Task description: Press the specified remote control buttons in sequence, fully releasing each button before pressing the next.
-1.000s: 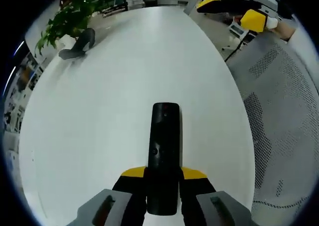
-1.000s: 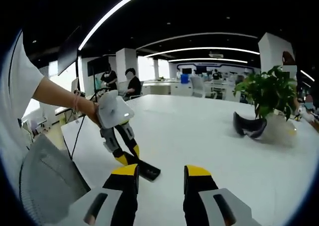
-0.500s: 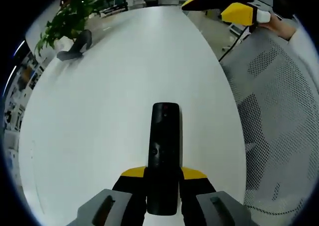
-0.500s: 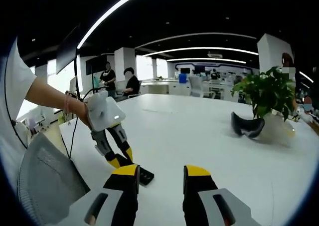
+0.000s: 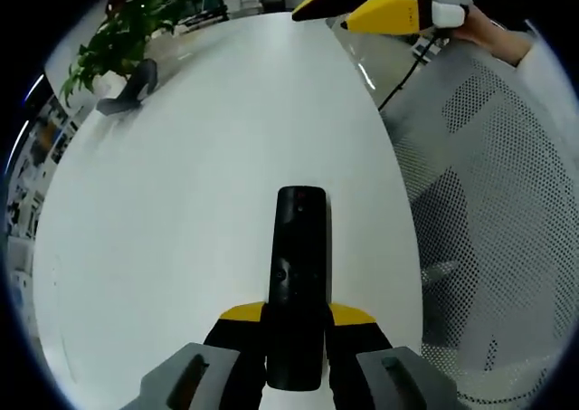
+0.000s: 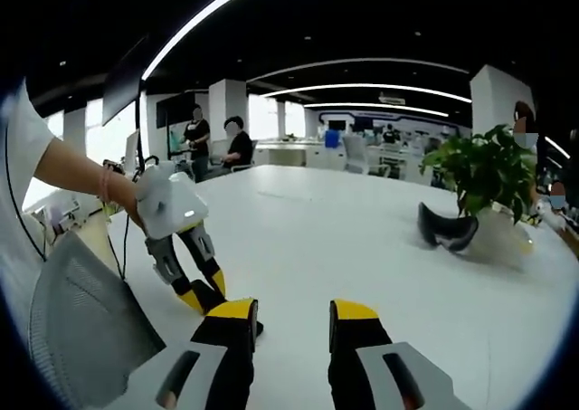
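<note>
A black remote control point(image 5: 300, 265) lies lengthwise on the white table point(image 5: 199, 202), its near end clamped between the yellow-tipped jaws of my left gripper point(image 5: 297, 314). My right gripper point(image 5: 330, 1) hovers far off at the table's edge, held by a hand. In the right gripper view, my right gripper point(image 6: 285, 324) stands open above the table with nothing between its jaws. To its left, a hand holds my left gripper point(image 6: 194, 294) down on the table. The remote there is mostly hidden behind my right gripper's left jaw.
A potted plant point(image 6: 488, 170) and a curved dark object point(image 6: 448, 232) stand at the far side of the table point(image 6: 344, 238). A grey mesh chair point(image 5: 493, 211) sits close beside the table's edge. People point(image 6: 237, 147) stand in the office behind.
In the left gripper view the right gripper has shifted leftward along the top, and the chair looms larger. The remote stays clamped in the left jaws. The right gripper stays open.
</note>
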### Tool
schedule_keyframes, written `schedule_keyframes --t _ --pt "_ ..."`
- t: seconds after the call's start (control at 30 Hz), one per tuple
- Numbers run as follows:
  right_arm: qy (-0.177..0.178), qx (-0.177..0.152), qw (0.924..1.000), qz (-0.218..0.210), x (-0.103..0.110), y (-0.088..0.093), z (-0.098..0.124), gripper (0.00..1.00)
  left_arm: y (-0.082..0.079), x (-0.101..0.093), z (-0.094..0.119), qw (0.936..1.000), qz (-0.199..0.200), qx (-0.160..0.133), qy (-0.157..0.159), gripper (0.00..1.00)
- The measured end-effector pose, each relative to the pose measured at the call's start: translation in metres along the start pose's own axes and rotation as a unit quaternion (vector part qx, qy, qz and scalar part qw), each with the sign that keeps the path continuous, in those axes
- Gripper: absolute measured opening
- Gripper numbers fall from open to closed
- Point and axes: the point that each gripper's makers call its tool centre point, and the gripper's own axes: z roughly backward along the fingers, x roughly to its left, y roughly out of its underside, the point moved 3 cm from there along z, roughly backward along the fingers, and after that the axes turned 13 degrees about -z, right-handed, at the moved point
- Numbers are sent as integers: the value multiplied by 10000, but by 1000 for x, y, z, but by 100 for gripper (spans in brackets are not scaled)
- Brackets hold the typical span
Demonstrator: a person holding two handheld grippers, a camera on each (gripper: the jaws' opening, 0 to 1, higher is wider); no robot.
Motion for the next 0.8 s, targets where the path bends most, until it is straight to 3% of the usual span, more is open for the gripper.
schedule_keyframes --t 0.3,0.57,0.67,0.73,0.8 --pt "-156 126 9997 118 7 3 -3 29 0 -14 1 9998 121 -139 -71 24" --pt "-471 472 9975 215 18 11 -8 27 1 -19 2 9989 151 -404 -160 24" --pt "-615 740 9951 214 22 17 -11 25 2 -19 2 9981 145 -562 -187 24" --pt "-751 1091 9910 179 25 24 -14 23 3 -19 2 9974 82 -693 -204 24" --pt "-777 1148 9900 252 27 23 -19 22 4 -19 2 9964 79 -813 -222 24"
